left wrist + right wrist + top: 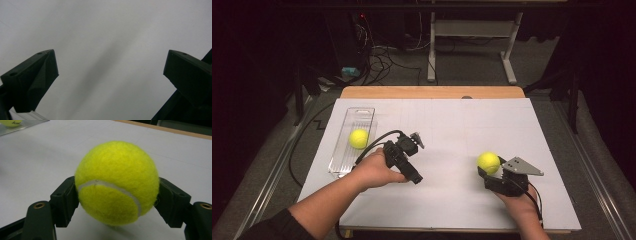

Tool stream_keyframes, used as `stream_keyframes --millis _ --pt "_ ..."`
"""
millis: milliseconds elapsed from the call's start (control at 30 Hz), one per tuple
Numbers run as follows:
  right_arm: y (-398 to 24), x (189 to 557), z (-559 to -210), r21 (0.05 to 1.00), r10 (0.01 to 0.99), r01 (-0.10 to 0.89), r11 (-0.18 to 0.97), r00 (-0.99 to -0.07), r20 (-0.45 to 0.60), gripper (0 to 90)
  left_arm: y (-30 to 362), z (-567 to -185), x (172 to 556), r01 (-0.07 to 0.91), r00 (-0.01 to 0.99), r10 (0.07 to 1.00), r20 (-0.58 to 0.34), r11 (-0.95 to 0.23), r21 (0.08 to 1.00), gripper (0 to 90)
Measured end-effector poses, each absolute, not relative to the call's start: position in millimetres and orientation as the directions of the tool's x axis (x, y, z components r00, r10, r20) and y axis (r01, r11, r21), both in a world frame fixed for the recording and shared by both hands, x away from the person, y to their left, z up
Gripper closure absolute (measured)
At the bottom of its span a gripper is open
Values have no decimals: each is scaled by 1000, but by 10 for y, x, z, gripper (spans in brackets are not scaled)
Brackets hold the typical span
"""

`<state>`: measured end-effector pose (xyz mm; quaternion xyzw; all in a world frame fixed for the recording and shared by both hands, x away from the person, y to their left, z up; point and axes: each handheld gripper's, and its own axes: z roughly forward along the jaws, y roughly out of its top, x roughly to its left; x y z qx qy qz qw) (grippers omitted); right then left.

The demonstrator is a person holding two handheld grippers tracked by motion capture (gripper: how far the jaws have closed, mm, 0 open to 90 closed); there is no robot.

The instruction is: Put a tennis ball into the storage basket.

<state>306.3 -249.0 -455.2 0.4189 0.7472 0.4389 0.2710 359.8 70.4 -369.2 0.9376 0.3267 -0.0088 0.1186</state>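
Yellow ball clamped in the right hand-held gripper, carried just above the white bench.

Felt bulges between the two black pads in the right gripper view, so the grip looks firm, and the ball's shadow sits right under it. A second ball already lies in the clear tray at the bench's left side, which suggests the step in hand is ferrying this one over to join it. The left hand-held gripper has its jaws wide apart with nothing between them, pointed at bare bench beside the tray. The next move likely calls for a level carry leftward past that idle gripper, then lowering the ball inside the tray walls next to the first before letting go.
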Motion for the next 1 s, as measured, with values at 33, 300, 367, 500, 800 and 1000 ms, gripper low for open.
stream_keyframes --millis 33,300,367,500,800,1000 --pt "-2469 3059 -4552 884 860 385 267 -508 -39 270 696 -3689 3596 614 787 610 -93 -759 217 6" --pt "-2239 3030 -4553 889 827 356 290 -561 -45 270 691 -3614 3589 616 785 614 -87 -756 223 6" --pt "-2175 3017 -4549 891 818 351 288 -575 -38 270 704 -3596 3592 618 783 616 -86 -754 224 6" --pt "-2053 2991 -4537 893 797 342 292 -603 -30 270 722 -3565 3591 620 781 619 -86 -750 231 6" --pt "-1757 2949 -4570 889 750 314 332 -660 -46 270 691 -3521 3579 611 788 609 -89 -756 235 6" --pt "-1578 2903 -4587 888 717 292 354 -695 -57 270 636 -3472 3569 603 794 602 -83 -763 233 6"
